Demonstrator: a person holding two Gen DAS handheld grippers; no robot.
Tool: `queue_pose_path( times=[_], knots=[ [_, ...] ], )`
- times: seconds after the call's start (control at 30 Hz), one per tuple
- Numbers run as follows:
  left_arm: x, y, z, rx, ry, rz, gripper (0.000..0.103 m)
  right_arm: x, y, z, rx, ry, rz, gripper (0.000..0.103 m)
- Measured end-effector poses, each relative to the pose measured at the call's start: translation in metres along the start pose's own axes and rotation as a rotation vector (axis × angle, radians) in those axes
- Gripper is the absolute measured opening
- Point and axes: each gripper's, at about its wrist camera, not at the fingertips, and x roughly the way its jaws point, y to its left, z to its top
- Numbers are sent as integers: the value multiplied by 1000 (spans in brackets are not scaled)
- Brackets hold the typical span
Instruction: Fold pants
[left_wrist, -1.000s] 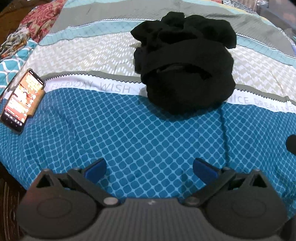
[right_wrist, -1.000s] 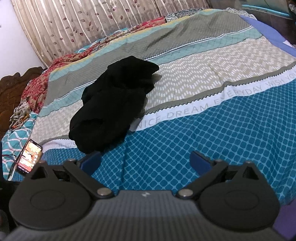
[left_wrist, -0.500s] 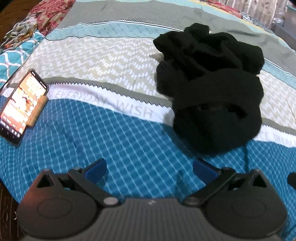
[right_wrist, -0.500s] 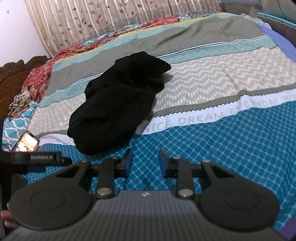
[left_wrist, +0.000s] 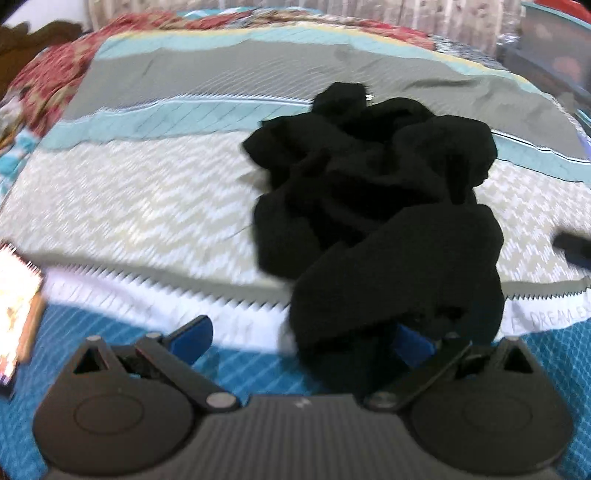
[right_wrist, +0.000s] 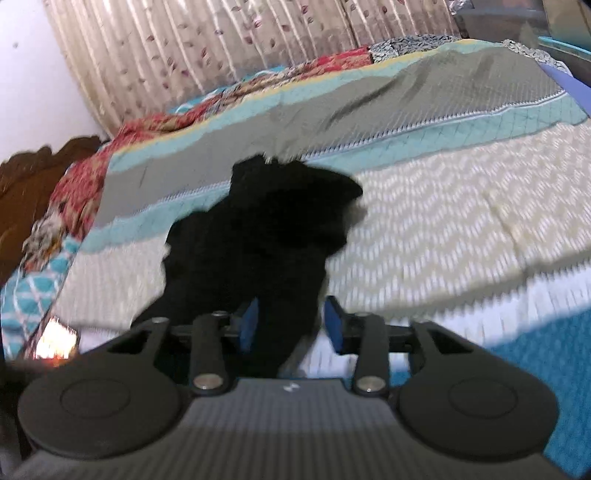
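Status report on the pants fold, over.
Left gripper open at pants edge. Right gripper open, jaws just reopening, straddling cloth. Pants bunched, unfolded. Phone lies clear, left.

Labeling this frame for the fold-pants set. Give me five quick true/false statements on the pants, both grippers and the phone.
1. The black pants lie in a crumpled heap on the bedspread. True.
2. The pants are already folded into a neat flat rectangle. False: they are bunched and unfolded.
3. The left gripper has its jaws wide apart, clamped on nothing. True.
4. The right gripper is fully shut on the cloth. False: its jaws stand part open and have just been opening; black cloth shows between them, but no grip is evident.
5. The phone lies on top of the pants. False: it sits apart, at the left edge of the left wrist view, screen lit.
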Motion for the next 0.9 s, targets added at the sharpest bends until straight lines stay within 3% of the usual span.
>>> queue_pose_path(
  times=[0.07,0.17,0.3,0.33,0.37,0.4,0.43,0.57,0.63,0.7,0.8,0.9],
  knots=[
    [8,-5,2,2,10,-27,52,21,-8,17,33,-2,13,73],
    [-1,0,-5,1,-6,-96,22,60,-22,46,121,16,25,84],
    [-28,14,-26,4,-56,-153,17,114,-30,73,247,93,24,84],
    [-35,17,-30,4,-69,-155,16,128,-29,75,273,137,55,67],
    [-42,19,-33,1,-86,-153,16,138,-24,76,277,183,97,10],
    [-47,23,-33,-3,-100,-147,16,139,-18,79,270,199,106,11],
    [-52,28,-33,-12,-115,-142,16,131,-10,82,249,155,98,7],
    [-71,51,-26,-65,-168,-129,15,28,12,114,133,-202,185,7],
    [-88,64,-16,-67,-242,-133,14,-33,10,129,97,-340,188,7],
    [-117,82,-6,-99,-354,-156,11,-75,5,140,77,-377,184,7],
    [-156,98,5,-136,-485,-93,3,-128,6,133,54,-398,177,7],
    [-176,115,0,-162,-499,-170,6,-169,0,97,51,-394,180,7]
  ],
)
